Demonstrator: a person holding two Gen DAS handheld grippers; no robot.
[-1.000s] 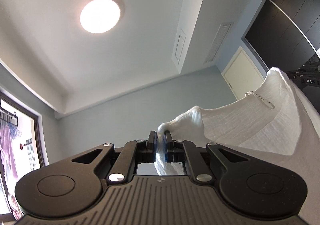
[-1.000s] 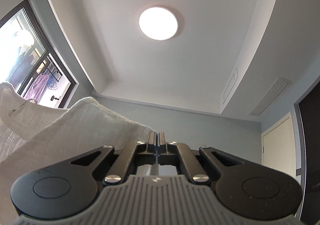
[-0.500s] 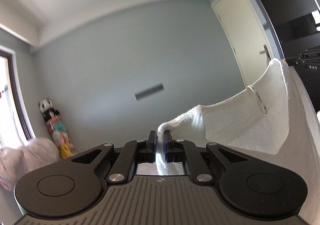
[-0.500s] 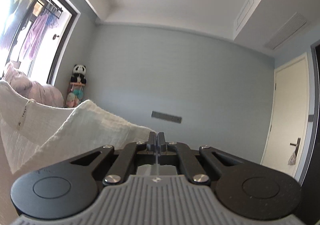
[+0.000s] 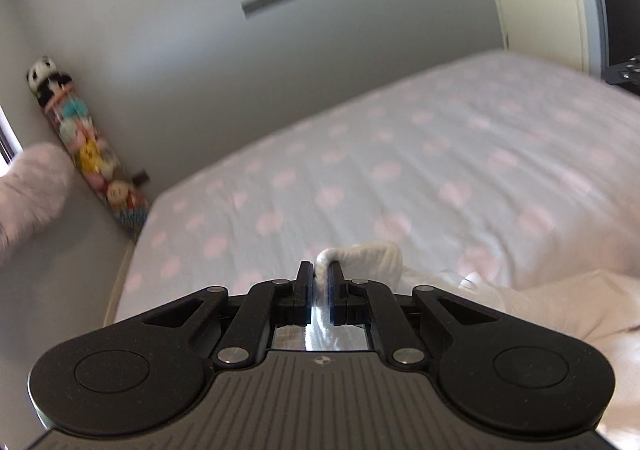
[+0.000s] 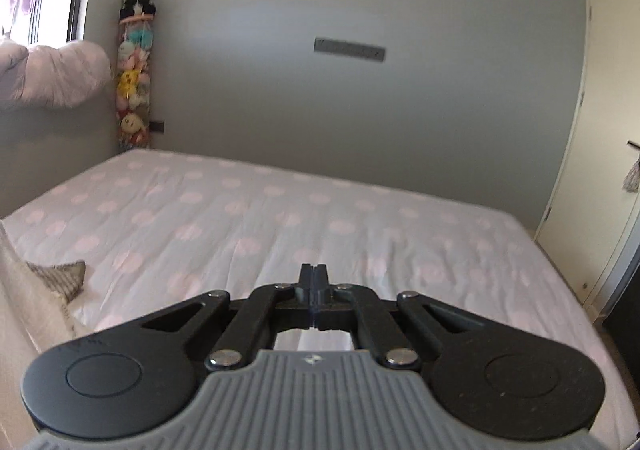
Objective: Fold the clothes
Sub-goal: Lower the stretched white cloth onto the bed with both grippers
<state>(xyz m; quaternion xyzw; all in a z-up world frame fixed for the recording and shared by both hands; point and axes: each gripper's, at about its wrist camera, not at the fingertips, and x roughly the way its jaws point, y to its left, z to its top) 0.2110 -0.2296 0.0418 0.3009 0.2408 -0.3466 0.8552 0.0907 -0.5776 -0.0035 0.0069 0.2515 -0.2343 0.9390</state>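
A white garment (image 5: 560, 314) is bunched low at the right of the left wrist view, and its folded edge (image 5: 360, 258) rises between the fingers of my left gripper (image 5: 320, 274), which is shut on it. In the right wrist view the same white garment (image 6: 24, 314) drapes along the left edge, with a grey striped patch (image 6: 60, 278) on it. My right gripper (image 6: 315, 274) is shut tight. Only a pale strip of cloth shows under its closed fingers. Both grippers point down over the bed (image 6: 360, 234).
The bed (image 5: 400, 178) has a pale sheet with pink dots and fills the middle of both views. A column of soft toys (image 6: 134, 62) stands in the far left corner beside a pink pillow (image 6: 52, 74). A door (image 6: 608, 130) is at the right.
Both views swung down from the ceiling past the wall to the bed. The garment, held up high between the grippers before, now sits low over the sheet.
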